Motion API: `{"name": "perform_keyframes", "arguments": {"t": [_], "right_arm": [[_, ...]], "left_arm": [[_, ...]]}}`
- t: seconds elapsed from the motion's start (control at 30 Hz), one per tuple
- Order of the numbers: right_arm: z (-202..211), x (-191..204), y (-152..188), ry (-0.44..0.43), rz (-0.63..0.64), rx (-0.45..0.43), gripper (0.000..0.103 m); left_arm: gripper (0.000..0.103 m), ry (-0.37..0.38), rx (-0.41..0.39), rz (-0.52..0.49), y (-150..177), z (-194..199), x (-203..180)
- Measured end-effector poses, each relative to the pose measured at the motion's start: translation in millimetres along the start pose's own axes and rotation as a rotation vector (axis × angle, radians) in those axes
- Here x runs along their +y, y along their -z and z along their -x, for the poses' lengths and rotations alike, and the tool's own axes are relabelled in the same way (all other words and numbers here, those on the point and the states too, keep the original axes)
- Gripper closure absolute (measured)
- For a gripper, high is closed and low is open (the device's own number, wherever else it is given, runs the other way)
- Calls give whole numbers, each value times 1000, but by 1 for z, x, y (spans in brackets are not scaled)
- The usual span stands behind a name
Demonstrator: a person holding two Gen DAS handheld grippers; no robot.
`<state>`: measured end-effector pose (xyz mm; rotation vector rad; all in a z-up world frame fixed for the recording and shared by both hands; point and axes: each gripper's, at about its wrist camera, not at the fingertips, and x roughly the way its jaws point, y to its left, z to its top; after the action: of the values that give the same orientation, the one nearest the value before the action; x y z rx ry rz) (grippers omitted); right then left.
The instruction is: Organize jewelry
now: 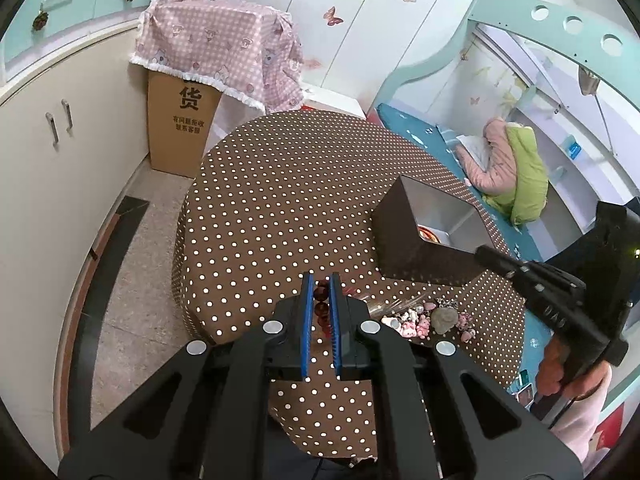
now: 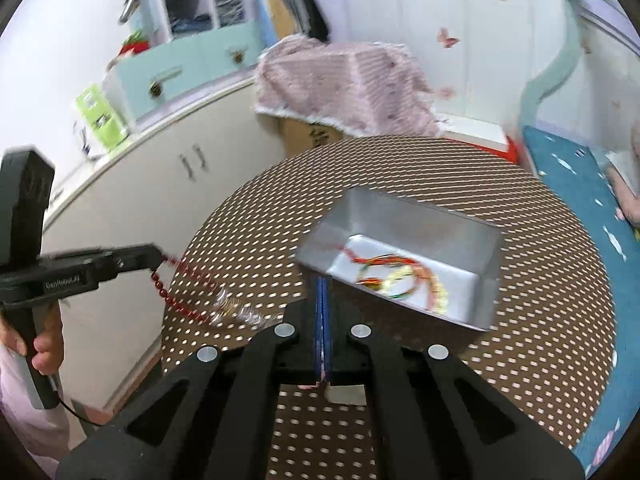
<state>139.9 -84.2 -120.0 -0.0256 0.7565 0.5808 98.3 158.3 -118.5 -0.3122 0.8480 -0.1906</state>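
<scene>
My left gripper [image 1: 321,278] is shut on a string of dark red beads [image 1: 320,308]. In the right wrist view that left gripper [image 2: 160,258] is at the left, and the red beads [image 2: 176,300] hang from it down to a clear plastic bag [image 2: 236,312] on the table. A dark box [image 1: 416,240] with a silver inside looks tilted. My right gripper [image 2: 323,280] is shut with its tips at the near rim of the box [image 2: 472,276], also seen from the left as the right gripper [image 1: 482,252]. Coloured cords and a pale bracelet [image 2: 400,280] lie in the box. Loose pink and grey trinkets [image 1: 432,320] sit on the cloth.
The round table [image 1: 280,200] has a brown dotted cloth. Behind it stands a cardboard box [image 1: 180,128] under a pink cloth. White cupboards [image 1: 60,140] run along the left. A bed with a teal mattress [image 2: 568,184] and jackets [image 1: 512,168] is at the right.
</scene>
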Motion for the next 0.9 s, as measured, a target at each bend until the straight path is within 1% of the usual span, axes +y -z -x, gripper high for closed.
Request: {"name": "perform_keyframes", "arguments": {"t": [0.1, 0.13, 0.17, 0.27, 0.33, 0.37, 0.4, 0.47, 0.53, 0.63, 0.8, 0.83, 0.87, 0.9], "right_arm": [[9, -13, 0, 22, -31, -15, 103], [10, -13, 1, 11, -24, -15, 103], [11, -10, 2, -8, -5, -14, 103], [7, 4, 7, -17, 37, 1, 99], [-4, 21, 11, -41, 83, 32, 91], [-13, 32, 13, -54, 109, 54, 85], [-18, 39, 16, -71, 127, 71, 76], [-32, 54, 19, -100, 157, 101, 68], [-45, 65, 21, -118, 185, 130, 68], [-66, 77, 22, -115, 218, 171, 68], [-96, 86, 28, -75, 260, 231, 68], [-98, 88, 29, -62, 272, 215, 70], [-98, 89, 29, -69, 272, 212, 78], [-98, 88, 28, -72, 266, 214, 89]], "left_arm": [[95, -2, -1, 0, -1, -1, -1], [95, 2, 0, 0, -1, -1, -1], [95, 7, 1, 1, -1, -1, -1], [95, 8, 5, 5, -1, -2, -2], [95, 21, 7, 11, -1, -1, 0], [95, 23, 5, 12, -1, 1, -1], [95, 23, -1, 11, -1, 3, 0], [95, 23, -17, 9, -3, 9, 1], [95, 18, -27, 5, -3, 12, 1], [95, 6, -35, -4, -1, 16, 3], [95, -12, -11, -1, 3, 11, 7], [95, -12, -5, 3, 3, 9, 9], [95, -15, 3, 7, 4, 7, 11], [95, -19, 6, 8, 4, 6, 12]]}}
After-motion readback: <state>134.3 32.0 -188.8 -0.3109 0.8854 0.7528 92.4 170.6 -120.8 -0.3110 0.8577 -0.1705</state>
